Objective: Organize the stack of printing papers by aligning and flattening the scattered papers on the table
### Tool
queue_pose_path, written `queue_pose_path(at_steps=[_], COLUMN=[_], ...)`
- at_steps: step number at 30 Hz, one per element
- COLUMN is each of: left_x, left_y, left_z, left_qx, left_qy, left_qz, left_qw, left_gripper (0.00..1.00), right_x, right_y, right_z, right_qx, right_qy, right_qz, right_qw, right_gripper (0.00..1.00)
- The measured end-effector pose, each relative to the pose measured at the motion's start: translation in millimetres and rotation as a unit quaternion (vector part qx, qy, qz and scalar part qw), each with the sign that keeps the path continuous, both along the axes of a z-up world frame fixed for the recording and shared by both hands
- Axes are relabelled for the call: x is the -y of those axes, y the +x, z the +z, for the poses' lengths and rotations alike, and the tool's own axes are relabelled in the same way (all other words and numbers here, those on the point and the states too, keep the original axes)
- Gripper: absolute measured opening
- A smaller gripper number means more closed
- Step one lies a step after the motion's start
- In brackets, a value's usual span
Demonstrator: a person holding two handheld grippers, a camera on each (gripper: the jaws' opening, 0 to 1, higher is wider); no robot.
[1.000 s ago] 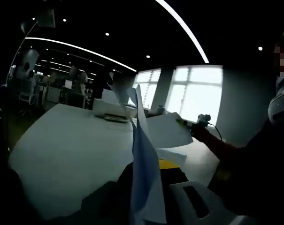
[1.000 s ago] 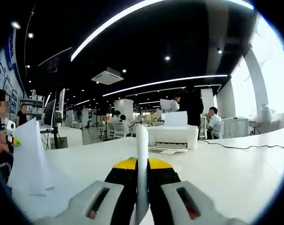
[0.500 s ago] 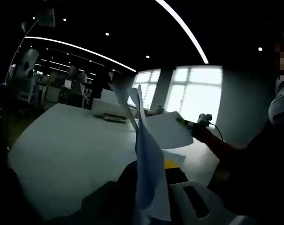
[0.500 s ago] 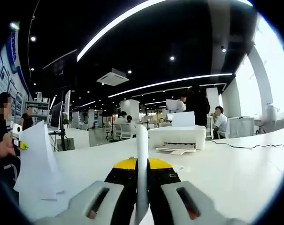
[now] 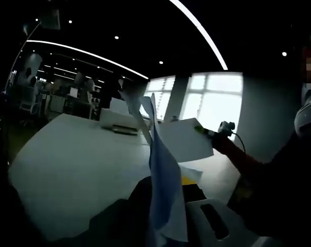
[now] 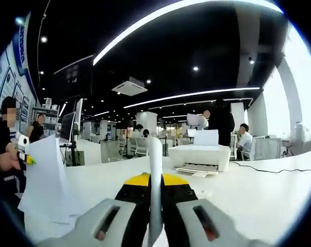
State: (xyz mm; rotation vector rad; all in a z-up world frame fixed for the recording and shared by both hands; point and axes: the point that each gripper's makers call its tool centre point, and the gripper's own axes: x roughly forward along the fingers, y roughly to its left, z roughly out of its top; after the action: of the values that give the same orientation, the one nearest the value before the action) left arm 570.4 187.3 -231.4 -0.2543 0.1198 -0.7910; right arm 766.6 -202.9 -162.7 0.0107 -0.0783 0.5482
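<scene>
White papers [image 5: 165, 195] stand on edge between both grippers, lifted off the table [image 5: 78, 164]. Left gripper [image 5: 168, 221] pinches one end of the sheaf, sheets fanning upward in the left gripper view; right gripper [image 6: 155, 216] pinches the other end, seen edge-on as a thin white strip [image 6: 155, 175] between its closed jaws. Each gripper shows far off in the other's view, holding its end of the sheets. Printer [image 6: 199, 156] sits well behind on the table. Step in hand looks like squaring the sheaf held upright. Next move likely calls for tapping the lower edge on the table, then laying it flat.
</scene>
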Motion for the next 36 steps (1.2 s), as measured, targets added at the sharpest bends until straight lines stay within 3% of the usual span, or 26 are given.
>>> queue_pose_path(at_steps=[19, 36], left_x=[-1, -4], left_y=[-0.6, -0.5], left_z=[-1.2, -2.3], left_qx=[0.000, -0.001], left_qy=[-0.005, -0.008], left_qz=[0.002, 0.005], left_qw=[1.0000, 0.9999], left_gripper=[0.06, 0.06], right_x=[-33, -45], right_y=[-22, -32], right_z=[18.8, 41.6], right_qx=[0.015, 0.038], right_qy=[-0.020, -0.026], right_qz=[0.031, 0.048], right_qw=[0.9992, 0.9978], right_gripper=[0.02, 0.02])
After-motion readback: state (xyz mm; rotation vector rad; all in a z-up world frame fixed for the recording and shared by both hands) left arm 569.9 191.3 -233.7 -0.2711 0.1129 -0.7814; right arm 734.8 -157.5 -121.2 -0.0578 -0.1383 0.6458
